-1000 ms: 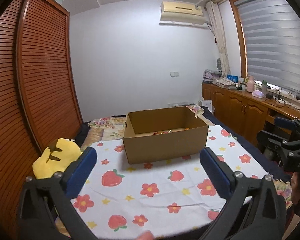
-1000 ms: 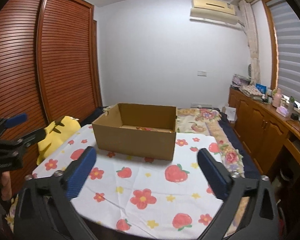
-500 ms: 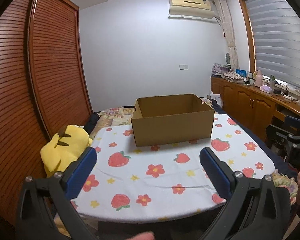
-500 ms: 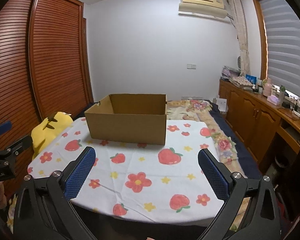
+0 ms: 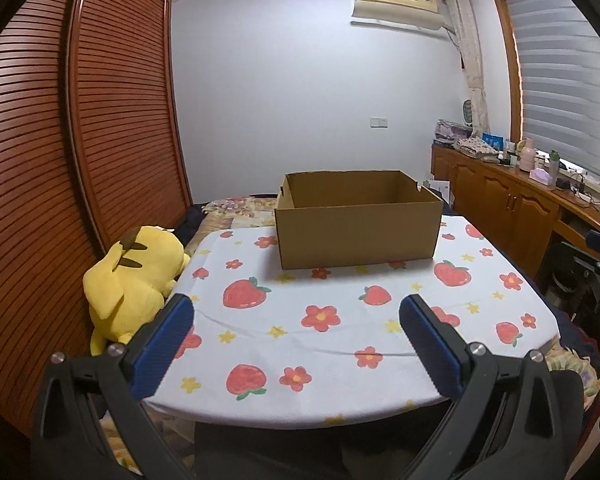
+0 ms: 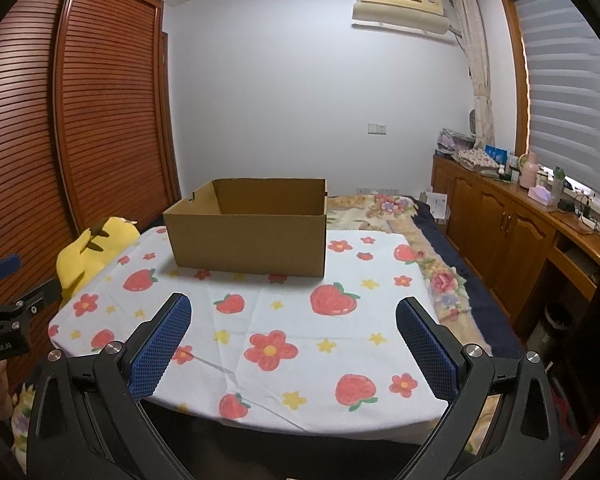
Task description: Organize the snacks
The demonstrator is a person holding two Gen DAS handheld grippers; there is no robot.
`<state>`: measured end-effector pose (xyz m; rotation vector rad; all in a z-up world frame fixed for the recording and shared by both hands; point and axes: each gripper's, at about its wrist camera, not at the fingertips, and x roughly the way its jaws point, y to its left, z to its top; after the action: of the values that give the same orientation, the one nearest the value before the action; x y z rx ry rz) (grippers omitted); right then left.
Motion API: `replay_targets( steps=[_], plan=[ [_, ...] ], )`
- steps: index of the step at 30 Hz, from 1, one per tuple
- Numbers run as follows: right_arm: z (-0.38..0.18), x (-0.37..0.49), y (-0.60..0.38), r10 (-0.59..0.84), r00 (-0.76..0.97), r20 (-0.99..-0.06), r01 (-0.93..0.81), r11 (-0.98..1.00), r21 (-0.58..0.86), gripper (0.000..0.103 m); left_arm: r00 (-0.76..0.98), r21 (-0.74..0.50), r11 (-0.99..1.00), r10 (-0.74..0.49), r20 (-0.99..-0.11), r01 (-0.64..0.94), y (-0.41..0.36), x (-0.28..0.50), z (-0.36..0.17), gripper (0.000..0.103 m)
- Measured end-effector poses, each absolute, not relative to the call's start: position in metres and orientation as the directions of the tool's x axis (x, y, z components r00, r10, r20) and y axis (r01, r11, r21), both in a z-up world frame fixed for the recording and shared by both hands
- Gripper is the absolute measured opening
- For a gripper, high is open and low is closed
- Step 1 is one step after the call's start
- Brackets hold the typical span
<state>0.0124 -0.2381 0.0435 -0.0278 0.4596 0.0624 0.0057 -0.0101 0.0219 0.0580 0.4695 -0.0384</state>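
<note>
An open brown cardboard box (image 5: 358, 226) stands at the far side of the table (image 5: 340, 344), which has a white cloth with strawberries and flowers. It also shows in the right wrist view (image 6: 248, 232). Its inside is hidden from both views. My left gripper (image 5: 296, 336) is open and empty, held back near the table's front edge. My right gripper (image 6: 294, 338) is open and empty, also near the front edge. The right gripper shows at the right edge of the left wrist view (image 5: 596, 256), and the left gripper at the left edge of the right wrist view (image 6: 8, 300).
A yellow plush toy (image 5: 134, 280) lies left of the table against the slatted wooden wardrobe (image 5: 60, 160). A wooden cabinet (image 5: 512, 208) with small items runs along the right wall under the window. A floral bedspread (image 6: 384, 208) lies behind the table.
Both grippers have drawn back and lower from the box, so the box looks smaller, its inside is hidden and the table's front edge shows. Both stay open.
</note>
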Motion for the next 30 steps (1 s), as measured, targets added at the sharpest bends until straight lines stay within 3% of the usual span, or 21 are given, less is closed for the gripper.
replay_targets(
  steps=[30],
  plan=[
    [0.0452, 0.0109, -0.2366, 0.047, 0.898, -0.436, -0.061, 0.998, -0.019, 0.103, 0.900, 0.050, 0.998, -0.019, -0.435, 0.045, -0.0091, 0.0033, 0.0246, 0.103]
  ],
)
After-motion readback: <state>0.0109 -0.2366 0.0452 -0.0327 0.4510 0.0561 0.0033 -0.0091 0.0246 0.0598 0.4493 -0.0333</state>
